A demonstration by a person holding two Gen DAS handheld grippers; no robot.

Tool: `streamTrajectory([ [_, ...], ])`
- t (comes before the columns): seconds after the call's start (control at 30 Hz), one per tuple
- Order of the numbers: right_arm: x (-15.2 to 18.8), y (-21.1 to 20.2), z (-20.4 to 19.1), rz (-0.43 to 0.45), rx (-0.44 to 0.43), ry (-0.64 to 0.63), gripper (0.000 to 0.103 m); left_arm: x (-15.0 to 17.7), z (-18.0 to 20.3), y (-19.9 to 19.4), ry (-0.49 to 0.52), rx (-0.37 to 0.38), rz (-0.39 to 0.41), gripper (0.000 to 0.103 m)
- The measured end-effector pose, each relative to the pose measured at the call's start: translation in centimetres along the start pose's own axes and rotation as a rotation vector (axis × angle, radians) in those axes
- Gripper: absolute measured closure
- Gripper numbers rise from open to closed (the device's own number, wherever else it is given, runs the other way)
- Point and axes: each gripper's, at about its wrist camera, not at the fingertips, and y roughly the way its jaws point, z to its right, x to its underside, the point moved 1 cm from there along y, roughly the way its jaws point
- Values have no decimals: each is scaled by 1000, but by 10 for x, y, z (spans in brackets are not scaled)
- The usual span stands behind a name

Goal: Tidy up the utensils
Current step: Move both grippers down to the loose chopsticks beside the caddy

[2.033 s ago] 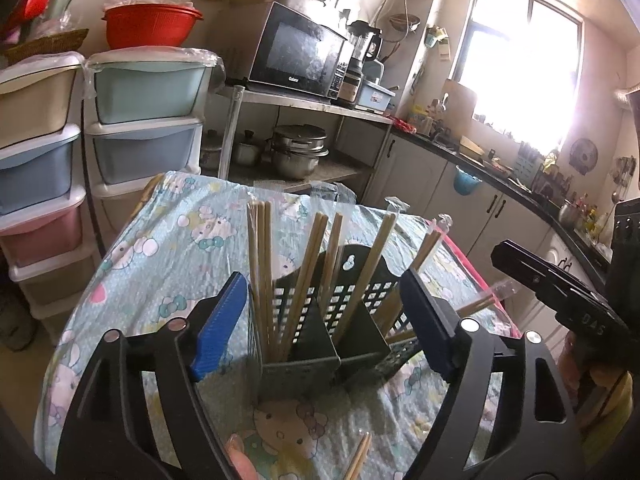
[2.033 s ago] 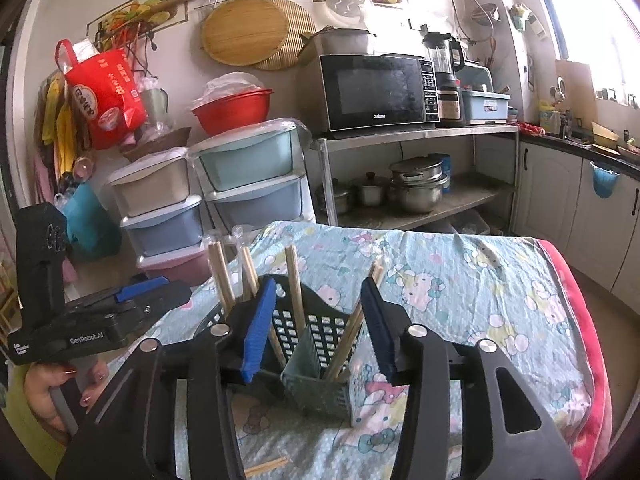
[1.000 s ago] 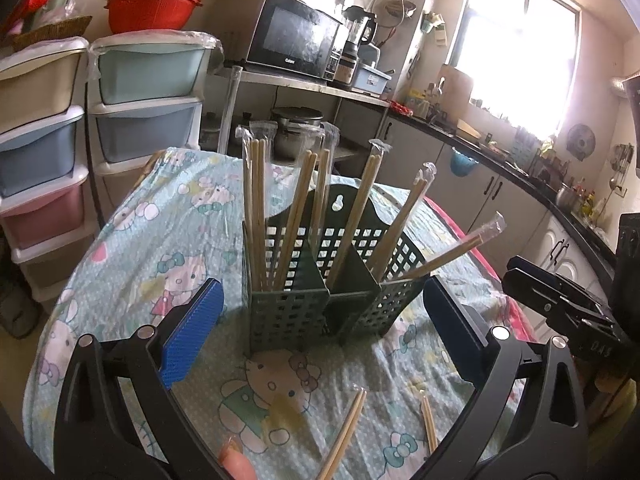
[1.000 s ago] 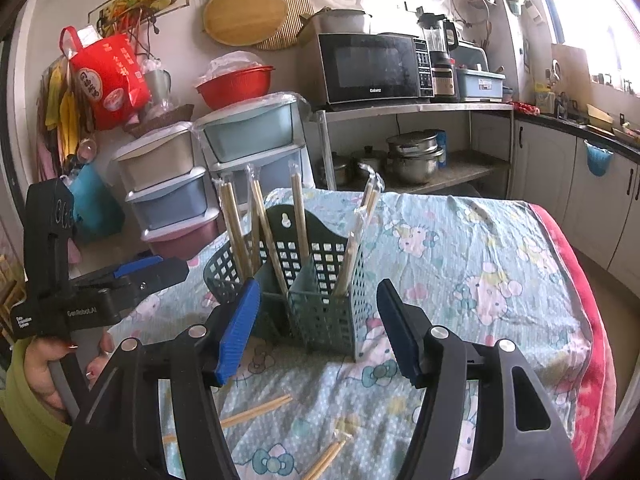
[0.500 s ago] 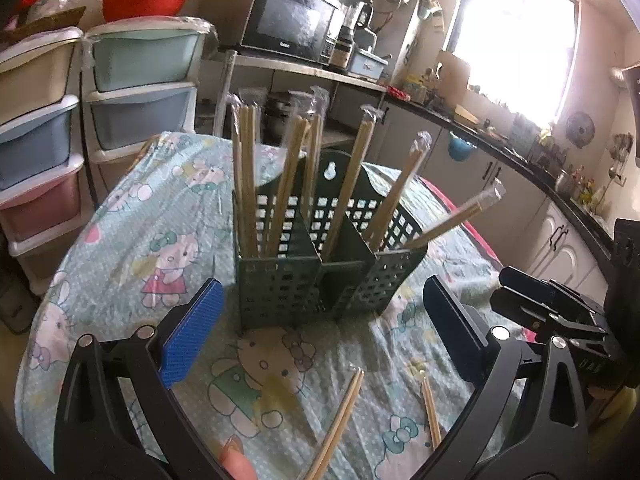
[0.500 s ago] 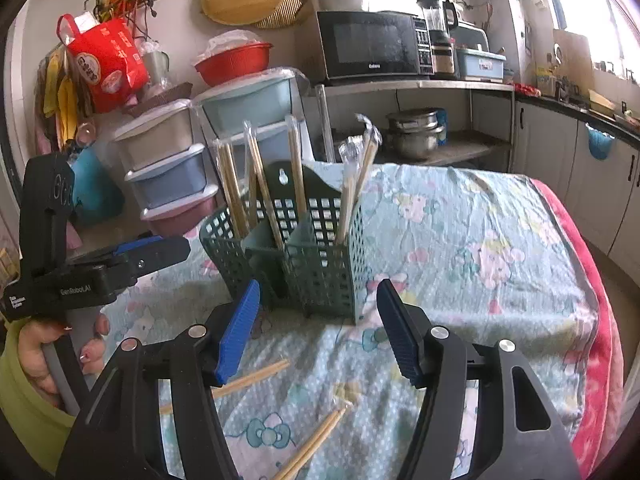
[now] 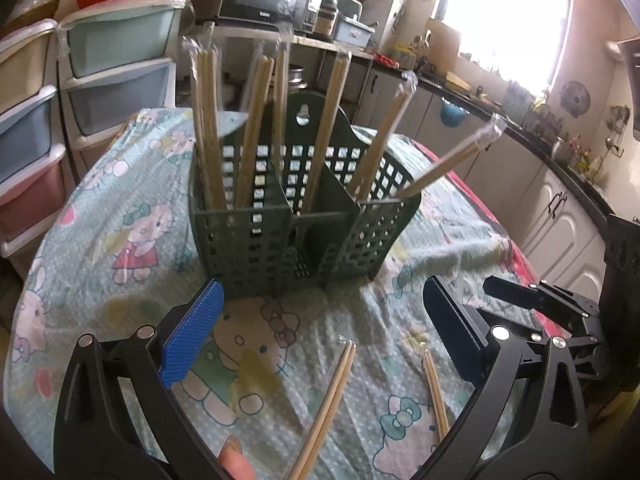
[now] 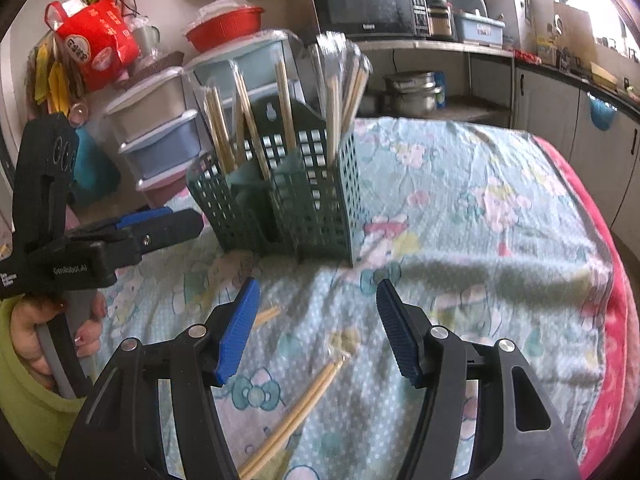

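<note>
A dark green slotted utensil basket stands on the patterned tablecloth and holds several wrapped pairs of wooden chopsticks. Loose chopstick pairs lie on the cloth in front of it: one between my left fingers and one further right. In the right wrist view a pair lies between my fingers. My left gripper is open and empty, short of the basket. My right gripper is open and empty too. Each gripper shows in the other's view, the right gripper and the left gripper.
Stacked plastic drawers stand beyond the table's far left edge. A shelf with a microwave and pots is behind. Kitchen counters run along the right. A red blanket edge borders the cloth. A hand holds the left gripper.
Both grippers have sunk and tilted down toward the cloth. The basket now sits higher in both views and the loose chopsticks in front of it show more fully.
</note>
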Motion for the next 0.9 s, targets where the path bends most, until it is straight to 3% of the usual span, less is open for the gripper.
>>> streamTrajectory([
  [0.33, 25, 20, 8, -93, -18, 44, 51, 14, 13, 26, 35, 17, -74, 11],
  [0.6, 34, 38, 12, -163, -40, 73, 57, 25, 21, 43, 65, 26, -133, 21],
  [0.8, 39, 48, 11, -202, -55, 87, 64, 35, 24, 57, 75, 36, -180, 36],
  [0.9, 43, 55, 10, -221, -56, 90, 67, 38, 24, 62, 77, 39, -195, 37],
])
